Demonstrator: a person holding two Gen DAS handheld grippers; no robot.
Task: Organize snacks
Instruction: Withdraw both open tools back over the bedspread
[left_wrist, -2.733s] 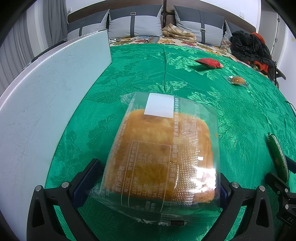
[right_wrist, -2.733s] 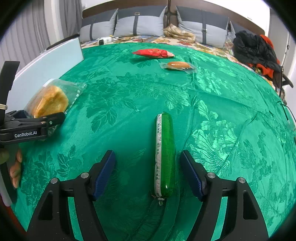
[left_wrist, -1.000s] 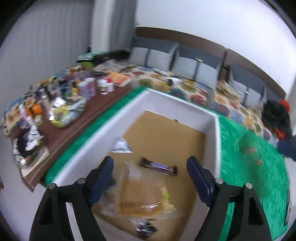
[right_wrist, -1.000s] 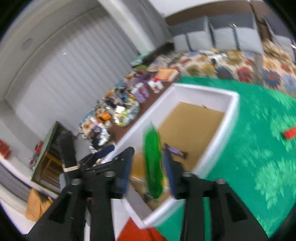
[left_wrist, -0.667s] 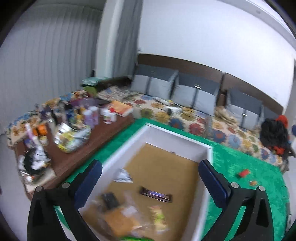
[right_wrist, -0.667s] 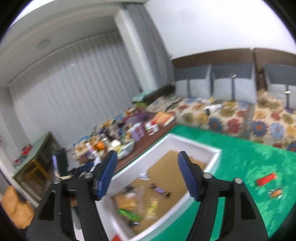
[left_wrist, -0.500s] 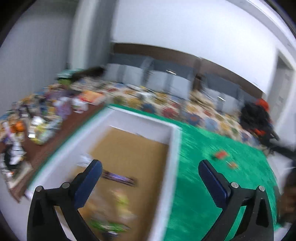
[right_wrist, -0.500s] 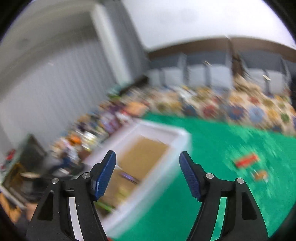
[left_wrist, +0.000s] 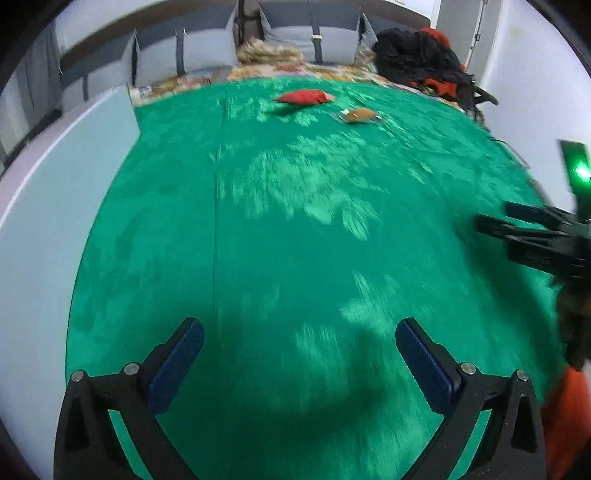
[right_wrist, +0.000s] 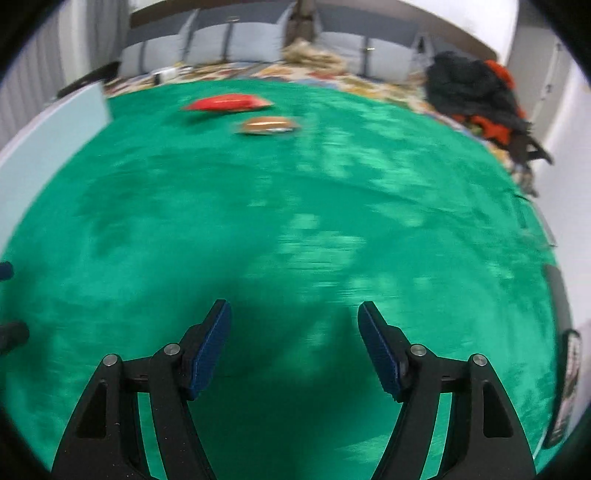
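A red snack packet (left_wrist: 303, 97) (right_wrist: 228, 103) and a clear-wrapped brown bun (left_wrist: 360, 115) (right_wrist: 268, 125) lie at the far end of the green tablecloth (left_wrist: 295, 229). My left gripper (left_wrist: 295, 332) is open and empty, low over the near cloth. My right gripper (right_wrist: 293, 314) is open and empty too, and shows at the right edge of the left wrist view (left_wrist: 535, 236). The white box wall (left_wrist: 48, 192) (right_wrist: 40, 136) stands on the left; its inside is hidden.
A sofa with grey cushions (left_wrist: 207, 55) runs behind the table. A black and red pile of clothing (left_wrist: 424, 62) (right_wrist: 480, 96) sits at the back right. The table edge falls away on the right (right_wrist: 546, 236).
Both grippers dropped their snacks into the white box, opened, and swung back from above the box down to the green table. Both views are motion-blurred.
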